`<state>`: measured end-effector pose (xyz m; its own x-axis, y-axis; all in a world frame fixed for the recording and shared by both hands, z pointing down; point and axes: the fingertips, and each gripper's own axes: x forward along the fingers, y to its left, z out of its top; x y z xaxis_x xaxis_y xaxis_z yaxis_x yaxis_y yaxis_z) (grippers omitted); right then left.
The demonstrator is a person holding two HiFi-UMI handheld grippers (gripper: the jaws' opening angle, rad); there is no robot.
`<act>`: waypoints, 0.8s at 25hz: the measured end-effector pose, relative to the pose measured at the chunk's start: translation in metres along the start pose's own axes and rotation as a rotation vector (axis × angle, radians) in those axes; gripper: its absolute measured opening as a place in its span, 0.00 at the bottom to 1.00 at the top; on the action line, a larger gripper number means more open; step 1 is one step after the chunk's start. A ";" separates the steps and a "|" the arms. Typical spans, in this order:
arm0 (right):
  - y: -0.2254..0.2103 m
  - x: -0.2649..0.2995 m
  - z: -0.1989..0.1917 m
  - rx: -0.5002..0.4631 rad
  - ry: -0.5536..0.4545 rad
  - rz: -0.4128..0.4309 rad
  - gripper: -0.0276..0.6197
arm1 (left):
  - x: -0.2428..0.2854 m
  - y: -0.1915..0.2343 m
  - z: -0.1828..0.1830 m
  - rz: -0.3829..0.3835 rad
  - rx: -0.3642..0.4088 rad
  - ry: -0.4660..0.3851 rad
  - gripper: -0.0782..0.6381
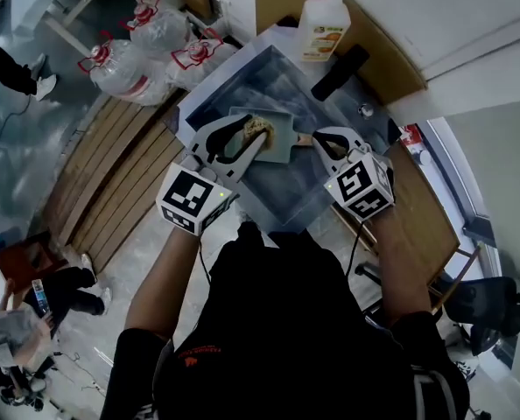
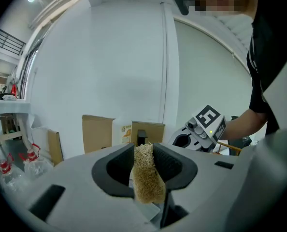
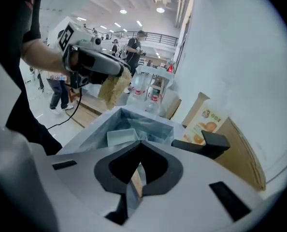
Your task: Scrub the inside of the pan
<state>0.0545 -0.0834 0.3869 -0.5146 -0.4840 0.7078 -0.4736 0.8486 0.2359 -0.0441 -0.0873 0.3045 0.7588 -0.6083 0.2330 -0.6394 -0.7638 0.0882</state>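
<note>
A square grey pan (image 1: 277, 143) with a wooden handle (image 1: 304, 138) lies in the steel sink (image 1: 209, 96). My right gripper (image 1: 318, 140) is shut on that handle, and a wood-coloured strip shows between its closed jaws in the right gripper view (image 3: 138, 178). The pan (image 3: 121, 137) sits just beyond them. My left gripper (image 1: 249, 135) hovers over the pan, shut on a tan fibrous scrub sponge (image 1: 259, 128). In the left gripper view the sponge (image 2: 147, 175) stands upright between the jaws. The right gripper view shows the sponge (image 3: 113, 88) hanging above the sink.
A soap bottle (image 1: 321, 26) and a black faucet (image 1: 339, 71) stand at the sink's far side. Big water jugs (image 1: 124, 64) and a wooden pallet (image 1: 120, 173) lie on the floor to the left. Cardboard boxes (image 2: 97, 132) lean against the white wall.
</note>
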 end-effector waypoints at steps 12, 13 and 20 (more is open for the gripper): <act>0.008 -0.052 0.058 0.181 -0.240 -0.041 0.05 | -0.031 -0.022 0.032 0.037 -0.037 -0.096 0.28; 0.009 -0.053 0.061 0.187 -0.251 -0.041 0.05 | -0.033 -0.022 0.033 0.038 -0.037 -0.100 0.28; 0.012 -0.057 0.073 0.214 -0.294 -0.037 0.05 | -0.039 -0.021 0.033 0.048 -0.044 -0.105 0.28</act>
<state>0.0256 -0.0609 0.3007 -0.6632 -0.5804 0.4726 -0.6183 0.7807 0.0910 -0.0562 -0.0552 0.2613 0.7345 -0.6651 0.1350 -0.6784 -0.7243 0.1226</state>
